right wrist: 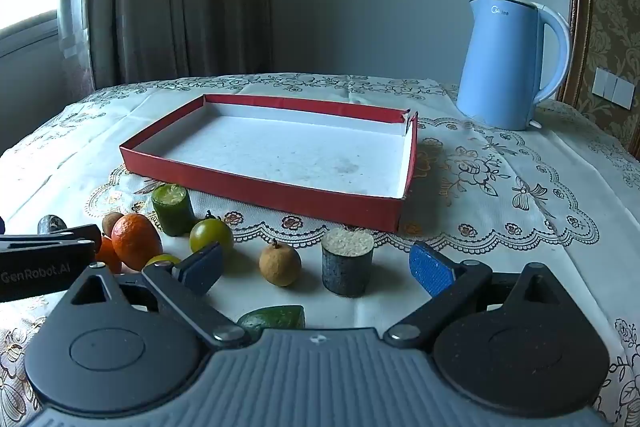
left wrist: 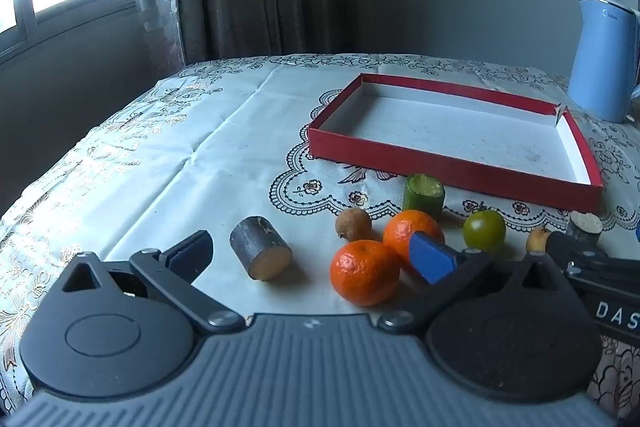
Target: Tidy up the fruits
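An empty red tray with a white floor lies on the tablecloth. In front of it are two oranges, a brown longan, a green tomato, a green cane piece and a dark cane piece. My left gripper stands open above the dark piece and the near orange, holding nothing. My right gripper is open too, with a longan and a dark upright cane piece between its fingers, untouched. A green wedge lies just under it.
A light blue kettle stands at the back right of the table. Curtains and a window are behind on the left. The left half of the tablecloth is bare. The right gripper's arm reaches in beside the left one.
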`<state>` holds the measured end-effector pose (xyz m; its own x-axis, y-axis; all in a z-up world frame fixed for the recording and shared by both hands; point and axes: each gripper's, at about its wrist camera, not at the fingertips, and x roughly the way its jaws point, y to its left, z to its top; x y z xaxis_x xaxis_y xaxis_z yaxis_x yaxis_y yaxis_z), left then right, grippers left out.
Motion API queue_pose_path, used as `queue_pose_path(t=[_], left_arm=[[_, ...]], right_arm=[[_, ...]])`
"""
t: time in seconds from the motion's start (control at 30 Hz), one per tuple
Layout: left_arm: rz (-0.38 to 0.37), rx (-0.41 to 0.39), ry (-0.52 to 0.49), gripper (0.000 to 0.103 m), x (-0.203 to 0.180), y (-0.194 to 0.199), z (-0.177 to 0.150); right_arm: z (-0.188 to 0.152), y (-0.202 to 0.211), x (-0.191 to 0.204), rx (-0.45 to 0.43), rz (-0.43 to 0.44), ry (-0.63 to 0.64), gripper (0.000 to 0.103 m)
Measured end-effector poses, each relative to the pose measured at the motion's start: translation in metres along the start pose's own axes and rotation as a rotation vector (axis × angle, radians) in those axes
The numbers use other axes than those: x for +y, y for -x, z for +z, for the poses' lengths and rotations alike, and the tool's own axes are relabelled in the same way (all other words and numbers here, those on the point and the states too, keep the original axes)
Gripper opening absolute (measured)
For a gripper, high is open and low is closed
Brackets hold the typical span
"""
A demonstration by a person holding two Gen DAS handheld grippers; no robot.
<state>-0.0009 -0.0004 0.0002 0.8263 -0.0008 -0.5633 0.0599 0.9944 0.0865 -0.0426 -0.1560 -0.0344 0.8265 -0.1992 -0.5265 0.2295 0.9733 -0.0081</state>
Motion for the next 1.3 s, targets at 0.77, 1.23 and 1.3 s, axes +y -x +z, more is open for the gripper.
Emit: queue_pose_path(t=[0.77,1.23,1.3], left_arm=[[-0.007,-0.009,-0.001,0.103,-0.0008,0.0007,-0.0010],[-0.012,0.005,0.000,0.103,-0.0005,-0.0011,0.0004],[-0.013,0.003,0.003,0.103,-0.0002,-0.0015,0.0001]], right_arm=[[0.0016,0.0023,0.0033,0.001,0.009,0.008,0.100],[0.0023,0.0039,0.0024,-0.031,0.022,-0.002,0.100],[0.0016,0.0043,0.0020,-0.041,0.025,-0.010,0.100]])
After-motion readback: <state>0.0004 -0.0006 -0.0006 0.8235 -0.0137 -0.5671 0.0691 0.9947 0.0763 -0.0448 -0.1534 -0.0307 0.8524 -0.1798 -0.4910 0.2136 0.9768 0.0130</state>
